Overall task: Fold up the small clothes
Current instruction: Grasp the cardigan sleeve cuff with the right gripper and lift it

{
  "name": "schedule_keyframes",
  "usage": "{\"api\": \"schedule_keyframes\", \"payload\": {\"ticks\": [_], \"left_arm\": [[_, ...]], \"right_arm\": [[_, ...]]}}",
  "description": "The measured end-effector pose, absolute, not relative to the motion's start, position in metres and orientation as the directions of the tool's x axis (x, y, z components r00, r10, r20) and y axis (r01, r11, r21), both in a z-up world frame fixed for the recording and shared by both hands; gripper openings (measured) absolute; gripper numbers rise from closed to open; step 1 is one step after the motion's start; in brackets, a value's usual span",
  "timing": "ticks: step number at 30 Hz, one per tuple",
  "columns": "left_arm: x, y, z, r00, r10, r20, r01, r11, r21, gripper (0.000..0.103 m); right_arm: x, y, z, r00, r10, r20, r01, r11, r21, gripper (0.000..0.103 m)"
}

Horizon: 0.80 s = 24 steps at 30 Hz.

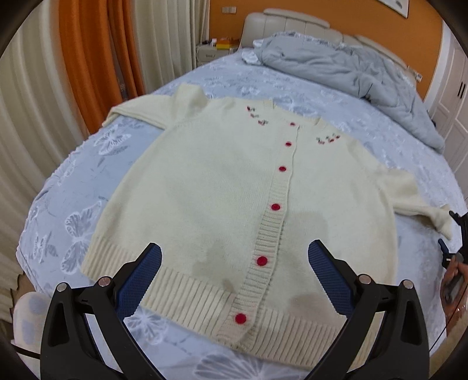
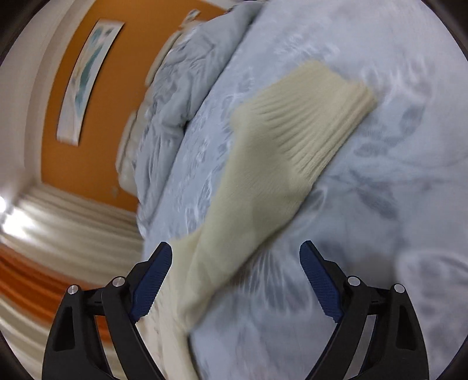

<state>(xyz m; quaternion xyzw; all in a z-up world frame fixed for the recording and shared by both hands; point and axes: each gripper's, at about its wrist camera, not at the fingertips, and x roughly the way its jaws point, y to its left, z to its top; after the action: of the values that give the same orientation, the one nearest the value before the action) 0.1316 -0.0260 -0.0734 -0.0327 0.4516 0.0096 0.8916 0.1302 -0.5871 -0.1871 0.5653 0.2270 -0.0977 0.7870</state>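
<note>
On bedspread (image 1: 204,79): one cardigan (image 1: 222,187), seven red buttons (image 1: 275,207).

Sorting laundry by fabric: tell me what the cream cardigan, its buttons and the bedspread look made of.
Cardigan: soft knit, likely wool or acrylic; ribbed hem and cuff show.
Buttons: red, matte, possibly fabric-covered or plastic; unclear.
Bedspread: smooth woven cloth, pale blue with printed butterflies, slight sheen.

Place: a home bedroom
Bed (image 1: 122,152): butterfly-print sheet, padded headboard (image 1: 295,22)
Bedding: rumpled grey duvet (image 1: 345,73)
Surroundings: orange curtains (image 1: 87,58), nightstand (image 1: 210,52) (cluttered), framed picture (image 2: 87,76)
</note>
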Motion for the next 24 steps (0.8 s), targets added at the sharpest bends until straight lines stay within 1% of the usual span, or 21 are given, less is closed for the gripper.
{"api": "schedule_keyframes", "payload": {"ticks": [2,4,5,6,7,8,9,11,13,14,15,16,17,20,22,24], "left_arm": [[0.137,-0.027,-0.078,0.581,-0.010,-0.814,-0.051,0.997,-0.049,0.098],[0.142,-0.027,-0.083,0.572,-0.016,-0.820,-0.054,0.997,-0.057,0.098],[0.144,-0.027,-0.087,0.564,-0.021,-0.825,-0.054,0.997,-0.063,0.098],[0.145,-0.027,-0.089,0.560,-0.025,-0.828,-0.052,0.997,-0.065,0.098],[0.146,-0.028,-0.091,0.558,-0.024,-0.830,-0.051,0.997,-0.064,0.098],[0.146,-0.028,-0.092,0.556,-0.025,-0.831,-0.049,0.997,-0.062,0.098],[0.146,-0.027,-0.092,0.556,-0.028,-0.831,-0.045,0.997,-0.063,0.098],[0.146,-0.026,-0.089,0.558,-0.034,-0.829,-0.042,0.997,-0.069,0.098],[0.145,-0.023,-0.087,0.567,-0.040,-0.823,-0.039,0.996,-0.075,0.098],[0.145,-0.021,-0.086,0.570,-0.043,-0.821,-0.038,0.996,-0.079,0.098],[0.144,-0.018,-0.086,0.572,-0.051,-0.818,-0.038,0.995,-0.088,0.098],[0.145,-0.017,-0.086,0.573,-0.055,-0.818,-0.039,0.995,-0.094,0.098],[0.144,-0.015,-0.086,0.573,-0.060,-0.818,-0.040,0.994,-0.101,0.098],[0.141,-0.011,-0.084,0.574,-0.080,-0.815,-0.049,0.990,-0.131,0.098],[0.139,-0.009,-0.083,0.574,-0.086,-0.815,-0.046,0.990,-0.136,0.098],[0.136,-0.010,-0.081,0.576,-0.081,-0.813,-0.041,0.991,-0.128,0.098]], "right_arm": [[0.138,-0.590,-0.183,0.915,0.062,-0.398,0.353,0.353,0.866,0.085],[0.149,-0.595,-0.184,0.932,0.063,-0.358,0.320,0.320,0.892,0.084],[0.154,-0.600,-0.186,0.938,0.065,-0.341,0.308,0.299,0.903,0.074],[0.157,-0.601,-0.186,0.940,0.063,-0.334,0.304,0.283,0.910,0.054],[0.159,-0.608,-0.189,0.945,0.056,-0.322,0.297,0.263,0.918,0.040],[0.159,-0.610,-0.190,0.948,0.048,-0.316,0.294,0.251,0.922,0.011],[0.153,-0.613,-0.187,0.956,0.026,-0.292,0.279,0.227,0.933,0.003],[0.140,-0.619,-0.174,0.967,-0.021,-0.254,0.252,0.227,0.941,0.002],[0.117,-0.627,-0.145,0.979,-0.067,-0.194,0.205,0.265,0.942,0.002],[0.112,-0.630,-0.137,0.980,-0.079,-0.183,0.198,0.283,0.939,0.002],[0.103,-0.630,-0.117,0.977,-0.095,-0.189,0.210,0.322,0.923,0.002],[0.098,-0.628,-0.105,0.972,-0.100,-0.213,0.235,0.351,0.906,0.002],[0.098,-0.626,-0.100,0.967,-0.092,-0.238,0.255,0.373,0.892,0.011],[0.115,-0.599,-0.118,0.915,0.046,-0.401,0.351,0.400,0.847,0.075],[0.125,-0.582,-0.139,0.884,0.095,-0.457,0.388,0.396,0.833,0.075],[0.142,-0.575,-0.167,0.876,0.132,-0.464,0.402,0.329,0.854,0.075]]}}
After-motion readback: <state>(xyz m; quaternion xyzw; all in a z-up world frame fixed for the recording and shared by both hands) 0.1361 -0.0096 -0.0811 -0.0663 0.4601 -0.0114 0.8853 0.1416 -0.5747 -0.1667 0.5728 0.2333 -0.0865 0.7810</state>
